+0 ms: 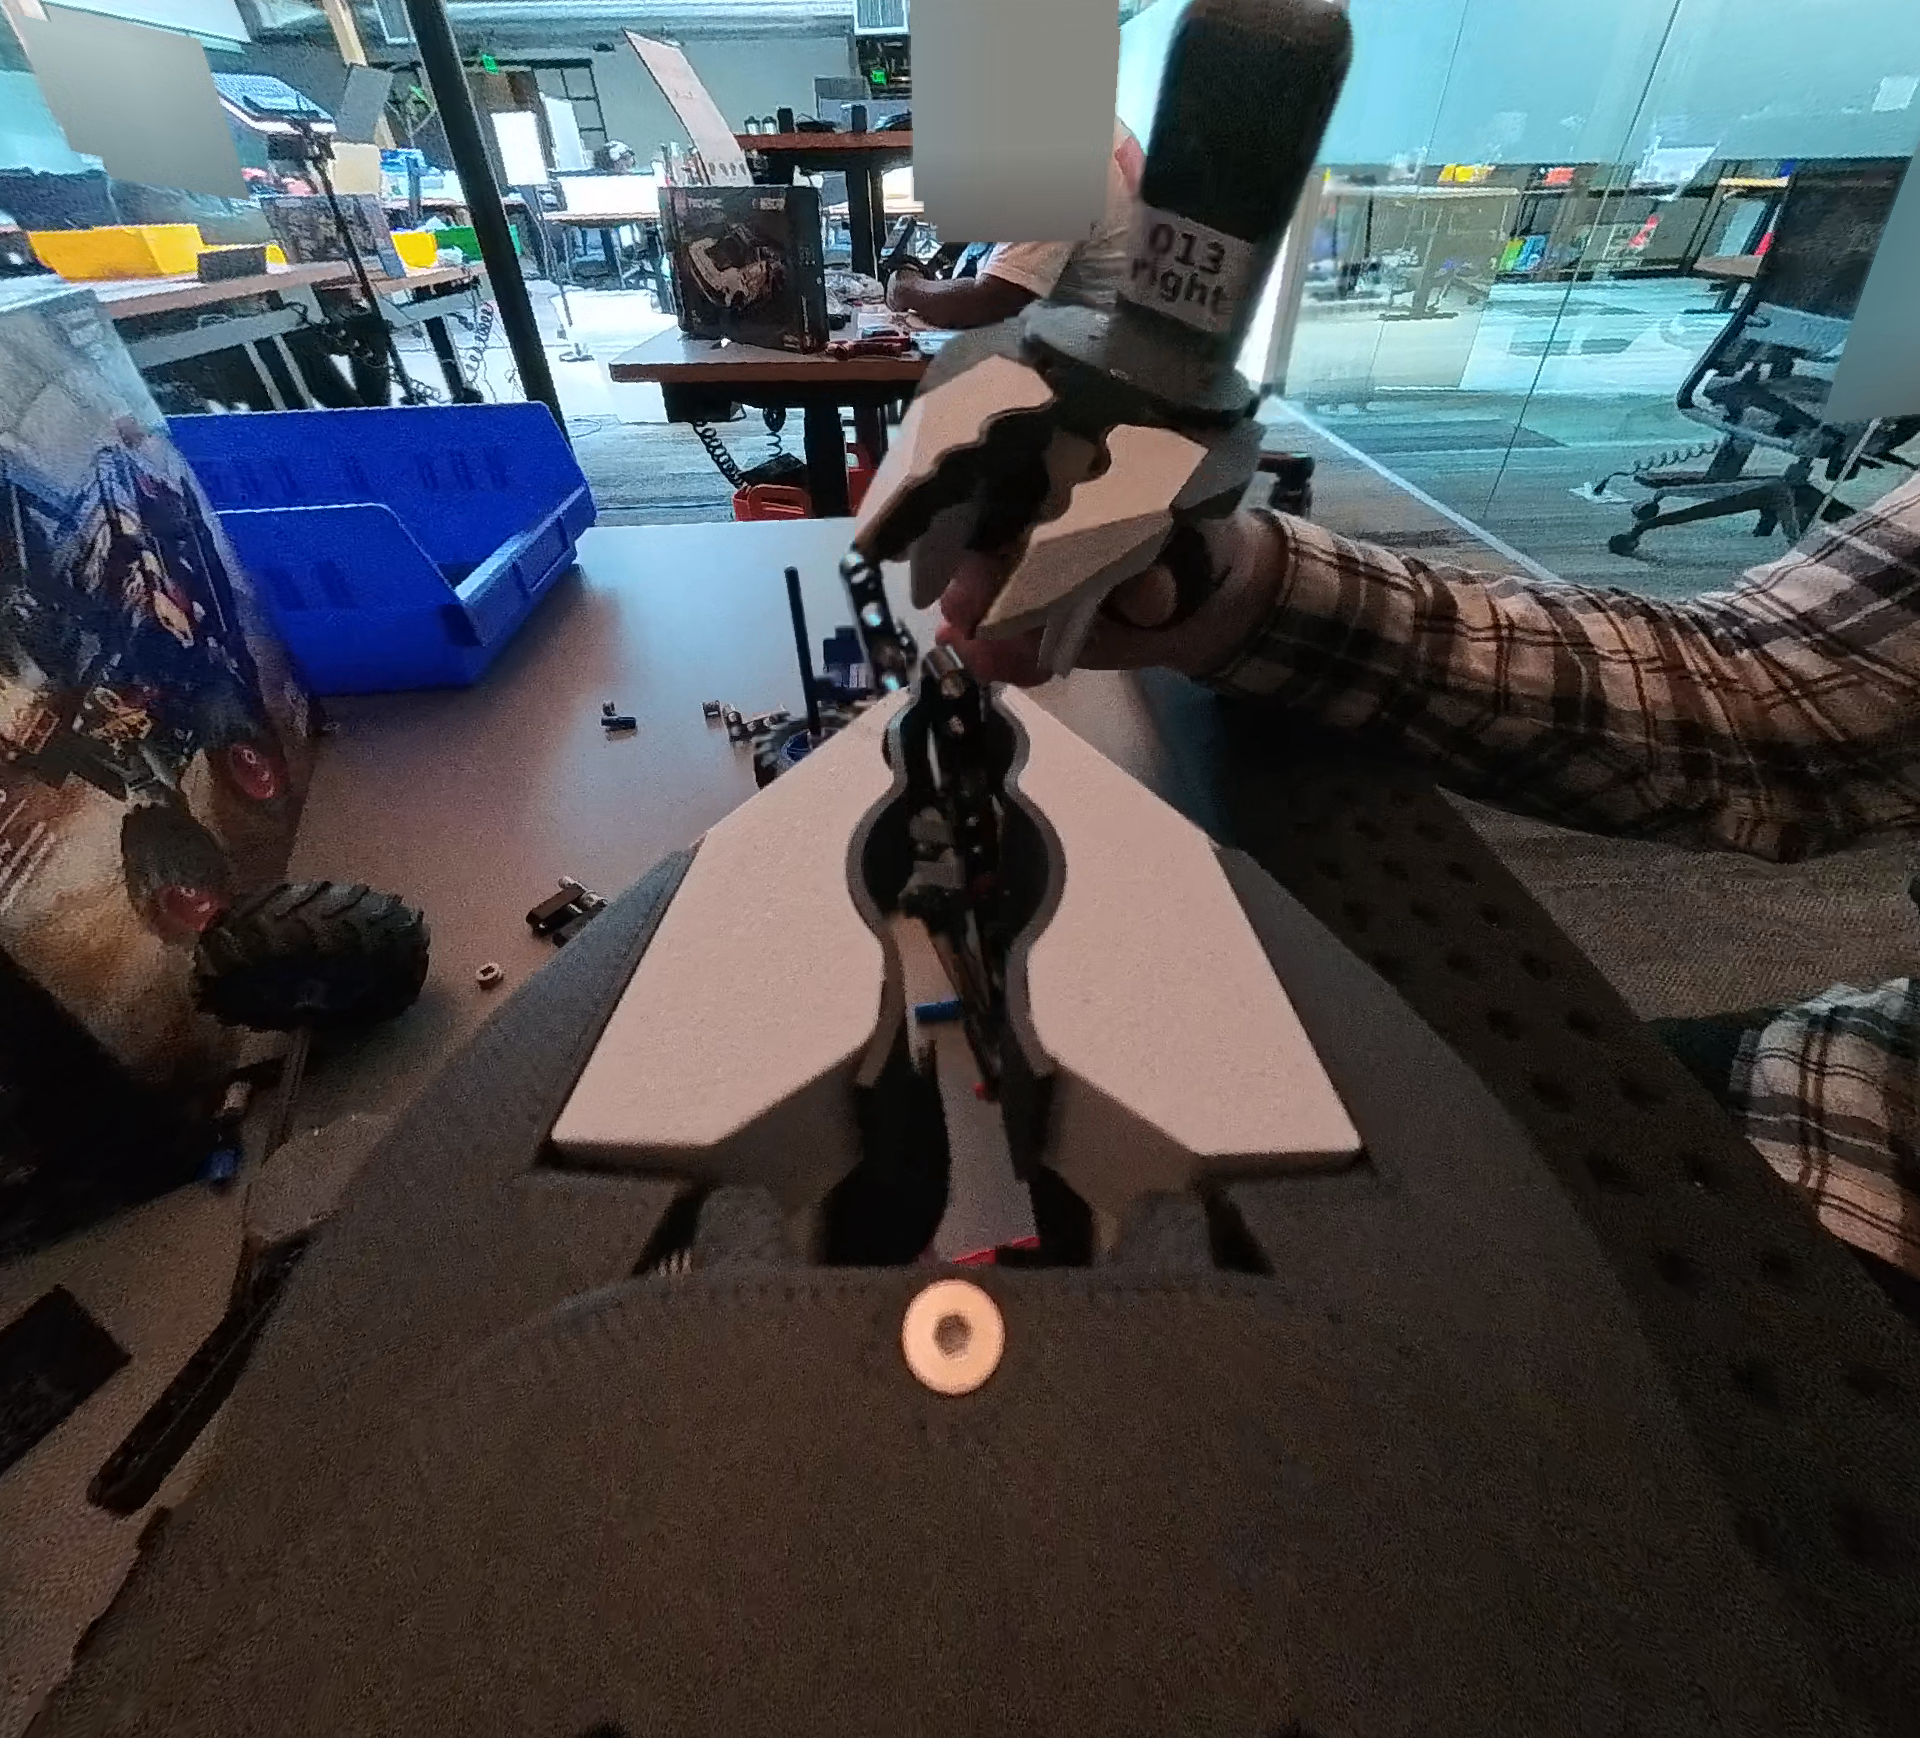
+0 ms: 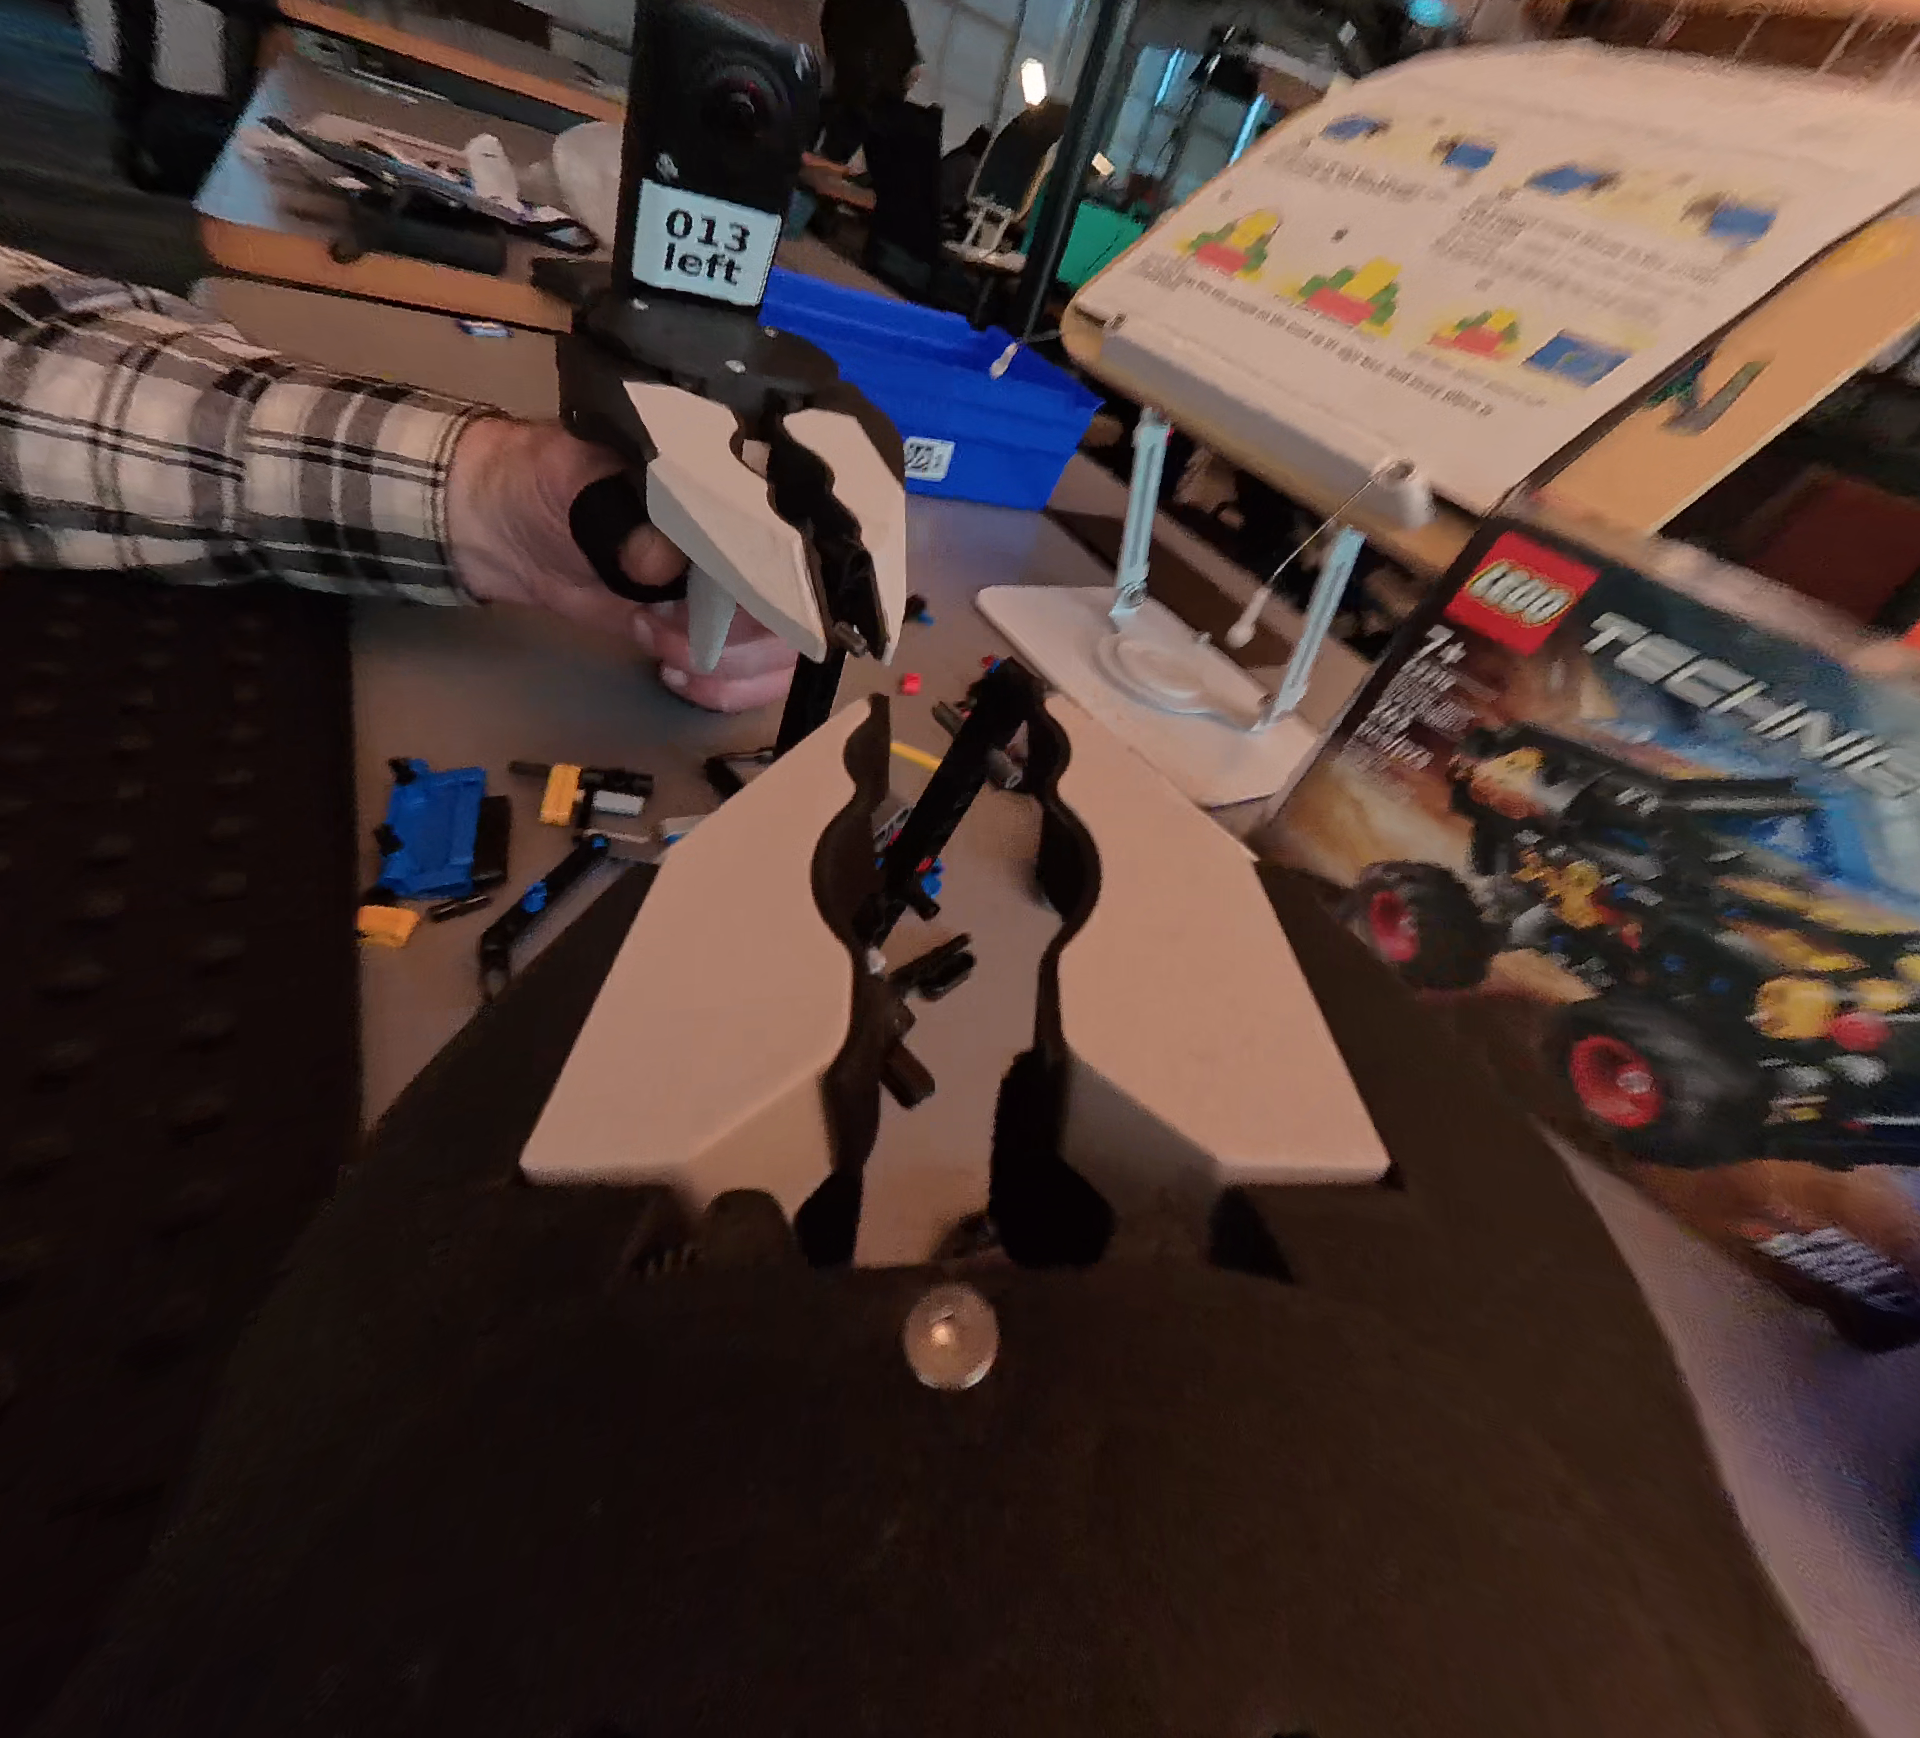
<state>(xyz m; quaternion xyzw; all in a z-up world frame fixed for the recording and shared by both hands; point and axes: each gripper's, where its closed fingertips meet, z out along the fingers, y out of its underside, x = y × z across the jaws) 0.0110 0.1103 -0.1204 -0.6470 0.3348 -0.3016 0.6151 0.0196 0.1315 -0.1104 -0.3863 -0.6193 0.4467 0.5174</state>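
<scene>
Above the grey table (image 1: pixel 644 628), between your two tools, sits the point of contact. Your left gripper (image 1: pixel 951 701) is clamped on a black assembly (image 1: pixel 951 815) whose long axis runs along the fingers, its end jutting just past the tips. Your right gripper (image 2: pixel 951 712) comes in from the opposite side, tilted tip-down. Its jaws stand partly apart, yet a black beam (image 2: pixel 935 805) is wedged aslant across the gap, touching both fingers and clear of the table. From the left wrist view the beam's lower end lies just beside the assembly's tip; contact cannot be confirmed. Both grippers are raised, tips near each other. Loose small parts (image 2: pixel 582 795) lie on the table below, and a blue bin (image 1: pixel 395 525) stands well apart
</scene>
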